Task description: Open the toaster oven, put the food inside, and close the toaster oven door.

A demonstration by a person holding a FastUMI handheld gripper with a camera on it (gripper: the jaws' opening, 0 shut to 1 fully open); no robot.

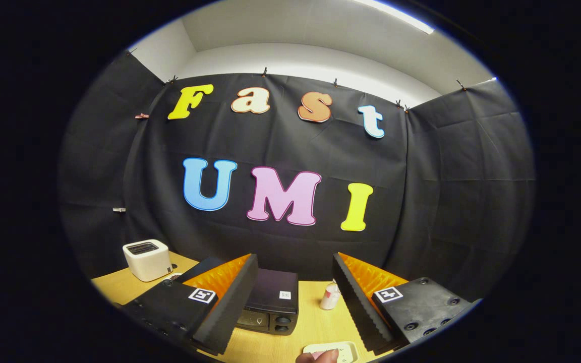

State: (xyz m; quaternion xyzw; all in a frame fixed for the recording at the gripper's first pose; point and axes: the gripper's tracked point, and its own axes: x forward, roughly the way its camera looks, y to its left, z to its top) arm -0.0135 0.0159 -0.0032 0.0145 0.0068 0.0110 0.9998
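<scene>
Black toaster oven (270, 302) shut; food (321, 357) on tray (347, 348)

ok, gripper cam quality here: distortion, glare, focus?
Gripper view: heavy fisheye, the table edge and cloth wall bow outward; a ceiling light strip is blown out at the top; the open gripper fingers loom large, the toaster oven between them; oven, white box and small cup read sharp, the tray by a fingertip is cut off.
</scene>
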